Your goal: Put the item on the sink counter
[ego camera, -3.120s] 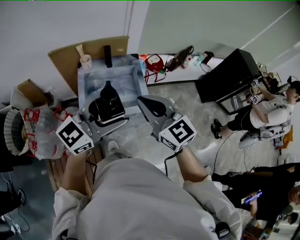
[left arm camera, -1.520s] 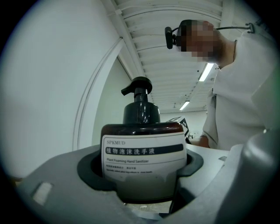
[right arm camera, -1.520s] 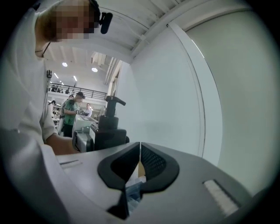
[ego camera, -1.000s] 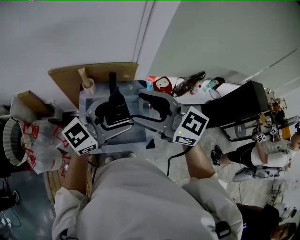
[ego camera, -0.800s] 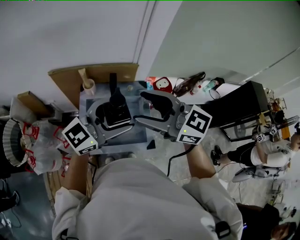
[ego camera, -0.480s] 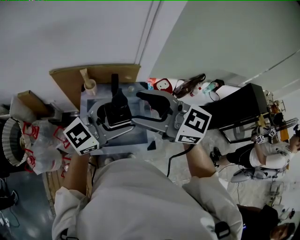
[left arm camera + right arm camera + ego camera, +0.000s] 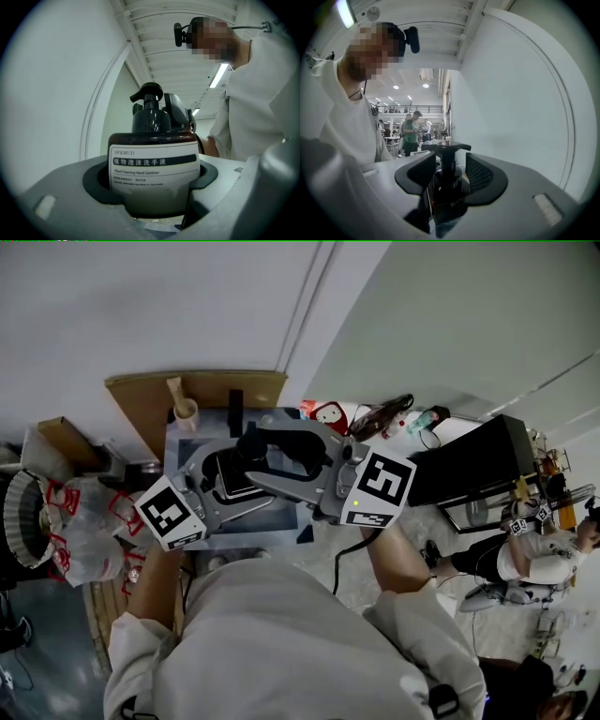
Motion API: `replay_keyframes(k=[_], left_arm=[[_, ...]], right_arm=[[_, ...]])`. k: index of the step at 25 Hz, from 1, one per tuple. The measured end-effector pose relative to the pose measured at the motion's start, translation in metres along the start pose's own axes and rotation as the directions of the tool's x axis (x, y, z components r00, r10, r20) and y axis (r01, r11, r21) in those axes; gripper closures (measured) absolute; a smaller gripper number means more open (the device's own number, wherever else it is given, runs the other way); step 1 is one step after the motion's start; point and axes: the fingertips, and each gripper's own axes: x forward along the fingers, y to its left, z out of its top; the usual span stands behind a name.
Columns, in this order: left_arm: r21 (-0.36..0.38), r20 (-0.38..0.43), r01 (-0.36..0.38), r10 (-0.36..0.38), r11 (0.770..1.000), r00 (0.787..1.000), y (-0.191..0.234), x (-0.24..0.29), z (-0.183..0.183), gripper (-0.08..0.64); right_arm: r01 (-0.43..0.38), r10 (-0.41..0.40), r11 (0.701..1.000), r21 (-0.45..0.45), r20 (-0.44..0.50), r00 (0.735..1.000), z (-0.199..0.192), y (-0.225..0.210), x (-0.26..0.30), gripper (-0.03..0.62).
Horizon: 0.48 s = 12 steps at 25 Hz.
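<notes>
- While the left gripper (image 7: 153, 180) is clamped on the body of the brown pump bottle (image 7: 154, 140), the task isn't finished: the bottle hangs in the air over the sink basin, not resting on anything.
- Left jaws are closed partway, and both pads press the bottle's sides just below the label.
- Right gripper (image 7: 449, 174) has its jaws apart, one pad on each side of the bottle's pump neck. A sliver of gap shows on both sides, so I judge it is flanking the neck, not clamping it.
- Sink counter (image 7: 175, 448) is right below and beyond the bottle. A wooden cup (image 7: 185, 412) and a dark upright item (image 7: 235, 399) stand on its far edge.
- Done, judging by the pose: bottle picked up and carried to the sink.
- Left to do: lower the bottle onto a bare counter strip beside the basin, then open the jaws and pull away.
- Versus about three seconds ago: the right gripper was then well right of the bottle, over the floor, with nothing near its jaws. It has since swung left to the pump head.
- Sink sat farther off then, and now it is directly under both grippers.
- Left gripper's hold on the bottle looks unchanged.
</notes>
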Motion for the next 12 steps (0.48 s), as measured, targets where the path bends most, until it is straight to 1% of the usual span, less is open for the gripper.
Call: replay_keyframes(k=[5,8,12], left_arm=[[0.008,-0.005,0.005,-0.005,1.0,1.0,-0.001,0.0016,-0.0036,0.192],[0.004,-0.002,0.008,-0.008,1.0,1.0,-0.0014,0.0025,-0.0042,0.192],[0.004,0.0,0.009,-0.009,1.0,1.0,-0.0021,0.0021,-0.0044,0.192]], right_arm=[[-0.008,0.008,1.0,-0.001,-0.03,1.0,-0.0023,0.0013,0.0087,0.437],[-0.011,0.01,1.0,-0.011,-0.045,0.999,-0.0031,0.0032,0.0103,0.486],[-0.013,0.012,1.0,-0.028,-0.065,0.998,-0.0035,0.0051,0.0113,0.488]])
